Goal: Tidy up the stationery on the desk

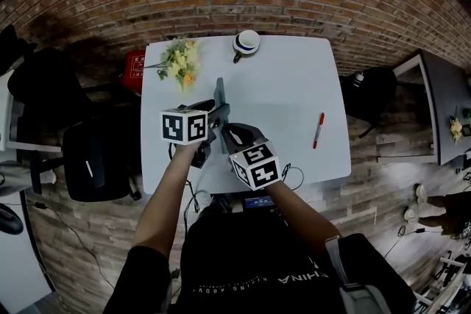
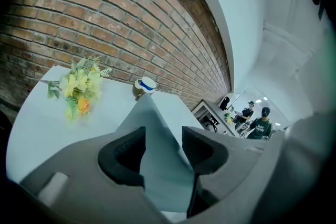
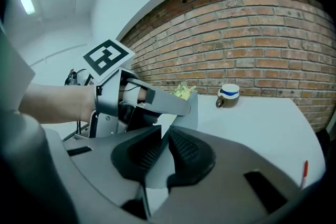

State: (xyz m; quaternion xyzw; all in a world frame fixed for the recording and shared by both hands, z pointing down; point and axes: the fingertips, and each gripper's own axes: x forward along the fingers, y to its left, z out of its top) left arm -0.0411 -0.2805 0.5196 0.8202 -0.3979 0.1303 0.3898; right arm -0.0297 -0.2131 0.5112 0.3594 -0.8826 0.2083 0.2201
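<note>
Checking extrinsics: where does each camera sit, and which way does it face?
Head view: on the person's head, looking steeply down at the white table; both arms, the left hand-held gripper and the right hand-held gripper show.
Left gripper view: rides on the left one, looking along its jaws, clamped on a grey folder, toward the brick wall.
Right gripper view: rides on the right one, also facing the wall; the left one shows.
Shared: all three see the cup and the flowers.
</note>
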